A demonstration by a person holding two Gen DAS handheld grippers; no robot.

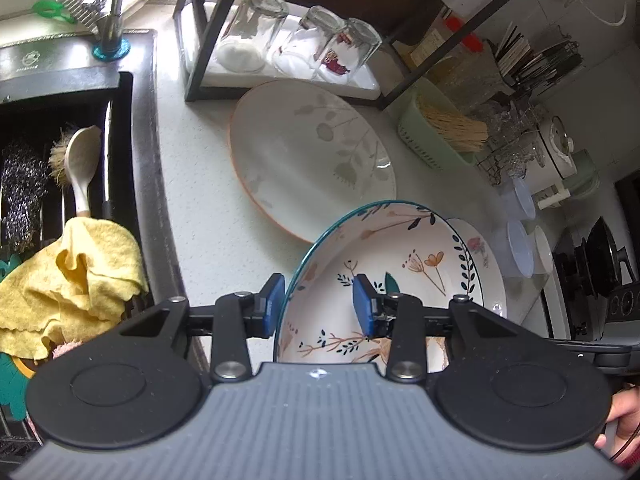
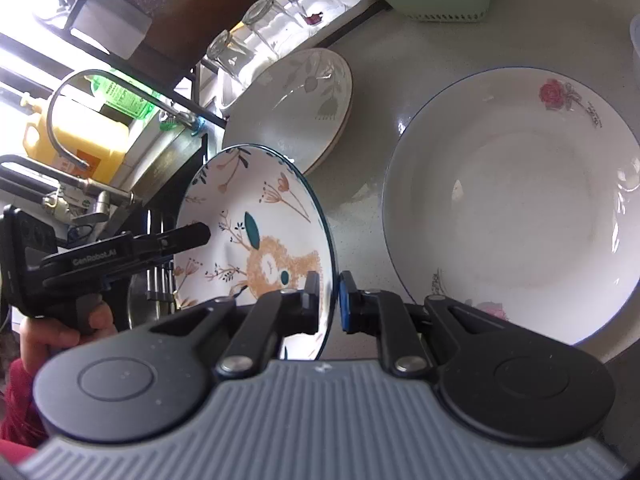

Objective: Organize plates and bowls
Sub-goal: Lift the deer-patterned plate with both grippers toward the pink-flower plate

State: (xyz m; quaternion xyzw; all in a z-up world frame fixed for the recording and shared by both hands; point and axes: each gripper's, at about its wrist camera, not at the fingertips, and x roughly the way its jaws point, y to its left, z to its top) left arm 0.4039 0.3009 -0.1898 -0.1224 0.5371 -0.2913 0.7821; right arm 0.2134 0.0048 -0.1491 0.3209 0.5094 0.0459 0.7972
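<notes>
With both the left gripper and right gripper clenched on opposite rims of the flowered plate, tilted above the tabletop, keep both hands level.

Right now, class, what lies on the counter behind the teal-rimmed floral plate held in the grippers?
Behind the teal-rimmed floral plate lies an orange-rimmed leaf plate, then upturned glasses. The held plate covers the leaf plate's near edge.

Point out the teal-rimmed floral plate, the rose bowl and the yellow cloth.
teal-rimmed floral plate (image 2: 272, 216): right wrist view, its painted face.
rose bowl (image 2: 520, 208): right wrist view, bare inner wall.
yellow cloth (image 1: 76, 280): left wrist view, its crumpled middle, by the sink.
</notes>
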